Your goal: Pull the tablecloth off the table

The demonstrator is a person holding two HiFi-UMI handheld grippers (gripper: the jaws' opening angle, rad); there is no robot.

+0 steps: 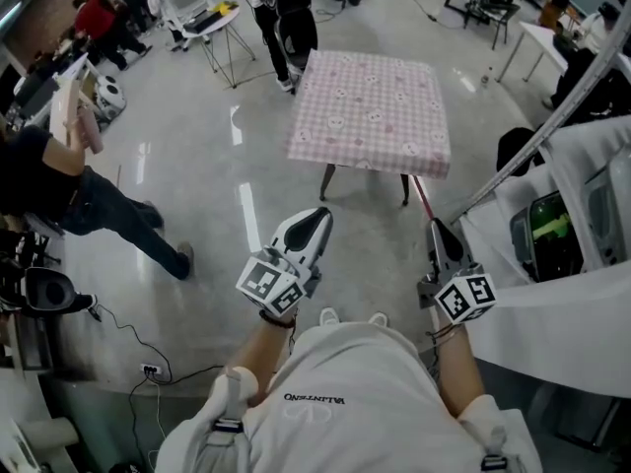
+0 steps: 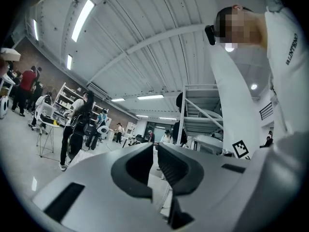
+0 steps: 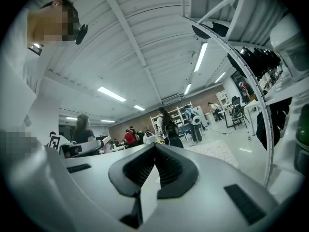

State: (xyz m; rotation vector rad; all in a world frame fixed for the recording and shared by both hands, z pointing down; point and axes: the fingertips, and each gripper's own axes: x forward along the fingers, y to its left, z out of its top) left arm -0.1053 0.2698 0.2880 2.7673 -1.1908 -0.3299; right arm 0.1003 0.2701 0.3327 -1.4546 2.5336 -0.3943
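So | tablecloth (image 1: pixel 373 111): pink print, was draped over the table (image 1: pixel 326 179), upper centre of head view, well apart from both grippers | left gripper (image 1: pixel 318 217), right gripper (image 1: pixel 435 228): jaws closed together, gripping nothing | handling: looked light, soft, floppy; I'd pinch the near hanging hem

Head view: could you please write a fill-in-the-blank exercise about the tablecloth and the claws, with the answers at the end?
The tablecloth is ____ with small white figures.
Under it, ____ dark legs of the table show.
The left claw and the right claw are both ____, holding nothing.
Answers: pink; two; shut.
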